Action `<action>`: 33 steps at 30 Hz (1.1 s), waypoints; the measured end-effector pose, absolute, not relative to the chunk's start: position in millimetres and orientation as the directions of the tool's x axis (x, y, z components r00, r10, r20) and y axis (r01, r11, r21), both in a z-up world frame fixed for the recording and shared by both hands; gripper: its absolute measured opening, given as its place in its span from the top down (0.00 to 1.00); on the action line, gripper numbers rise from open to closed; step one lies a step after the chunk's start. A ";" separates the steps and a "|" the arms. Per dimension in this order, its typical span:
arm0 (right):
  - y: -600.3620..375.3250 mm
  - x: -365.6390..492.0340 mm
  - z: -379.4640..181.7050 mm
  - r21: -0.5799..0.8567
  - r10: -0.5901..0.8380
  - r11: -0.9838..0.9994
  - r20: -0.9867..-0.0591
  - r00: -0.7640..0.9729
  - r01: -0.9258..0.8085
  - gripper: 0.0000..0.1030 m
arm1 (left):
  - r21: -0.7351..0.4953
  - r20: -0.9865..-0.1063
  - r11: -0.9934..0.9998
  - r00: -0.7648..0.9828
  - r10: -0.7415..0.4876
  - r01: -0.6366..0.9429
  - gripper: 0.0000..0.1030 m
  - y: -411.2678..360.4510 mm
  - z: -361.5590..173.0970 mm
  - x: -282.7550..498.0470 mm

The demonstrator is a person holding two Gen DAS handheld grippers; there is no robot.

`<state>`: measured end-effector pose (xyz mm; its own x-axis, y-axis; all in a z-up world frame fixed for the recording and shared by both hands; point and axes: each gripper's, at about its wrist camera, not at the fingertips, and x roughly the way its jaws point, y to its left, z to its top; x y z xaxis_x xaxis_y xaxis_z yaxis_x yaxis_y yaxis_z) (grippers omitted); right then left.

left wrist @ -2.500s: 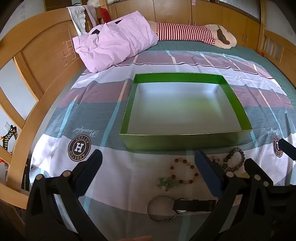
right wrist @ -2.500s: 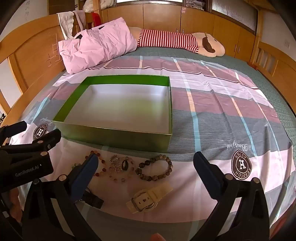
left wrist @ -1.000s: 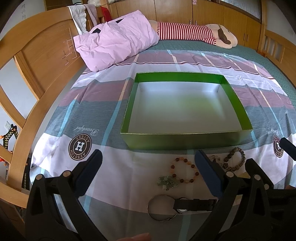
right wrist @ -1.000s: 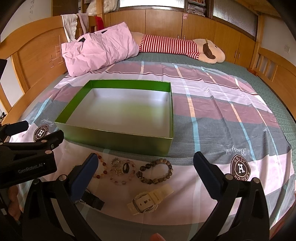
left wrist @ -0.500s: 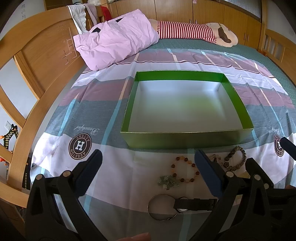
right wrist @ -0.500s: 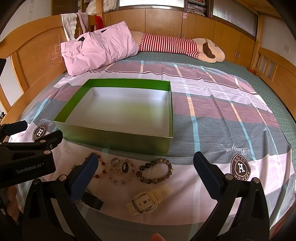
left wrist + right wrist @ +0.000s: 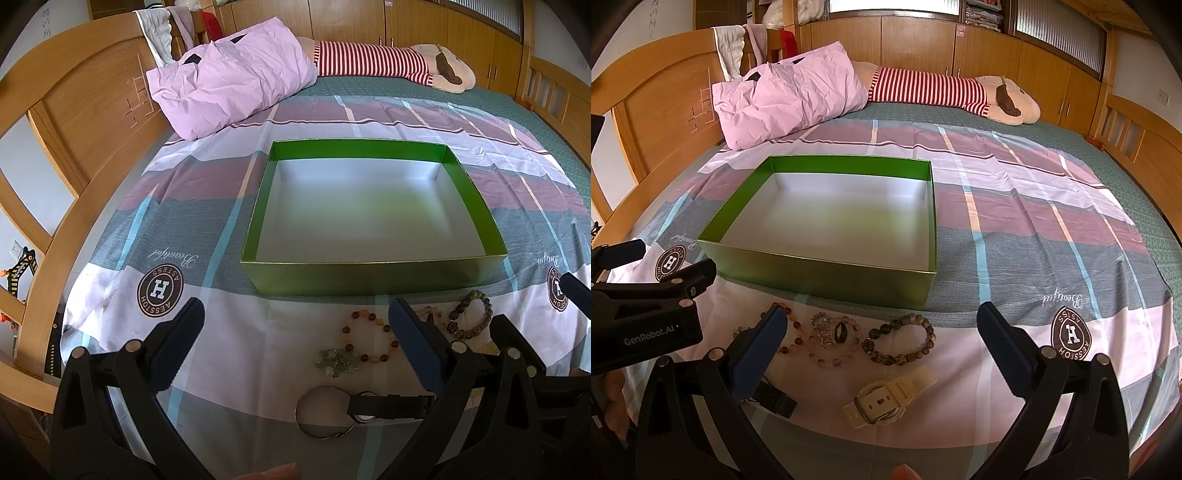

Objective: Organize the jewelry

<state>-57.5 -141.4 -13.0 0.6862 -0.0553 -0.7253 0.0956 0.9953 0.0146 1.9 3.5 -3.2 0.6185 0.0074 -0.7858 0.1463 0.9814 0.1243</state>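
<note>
Nothing moved; pillow (image 7: 229,70) behind box (image 7: 369,273), seemingly.

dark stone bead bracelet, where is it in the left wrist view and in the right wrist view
Left wrist view: the dark stone bead bracelet lies at lower right, just beyond the right finger of the left gripper.
Right wrist view: it lies at lower centre, between the fingers of the right gripper, above the cream watch.
Shared landmark: the green box, whose front wall stands just behind it.

green box (image 7: 827,273), cream watch (image 7: 890,397), pink pillow (image 7: 790,96)
</note>
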 end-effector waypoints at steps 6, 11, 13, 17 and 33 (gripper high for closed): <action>-141.5 -57.1 -13.1 0.012 -0.056 0.995 -0.726 0.686 0.095 0.01 | 0.124 -0.785 0.982 0.619 0.007 0.146 0.02 2.8 -2.9 1.5; -142.0 -57.5 -14.7 0.012 -0.056 0.996 -0.727 0.685 0.094 0.01 | 0.124 -0.786 0.981 0.618 0.007 0.146 0.02 3.5 -3.6 1.2; -141.9 -57.7 -15.2 0.010 -0.057 0.996 -0.727 0.684 0.094 0.01 | 0.123 -0.786 0.982 0.618 0.006 0.146 0.02 3.6 -3.7 1.2; -141.5 -57.9 -16.2 0.010 -0.057 0.996 -0.728 0.683 0.093 0.01 | 0.124 -0.786 0.981 0.618 0.007 0.146 0.02 3.2 -3.6 1.2; -141.1 -58.4 -17.7 0.009 -0.058 0.996 -0.729 0.682 0.093 0.01 | 0.130 -0.790 0.981 0.613 0.014 0.145 0.02 6.1 -9.3 -3.0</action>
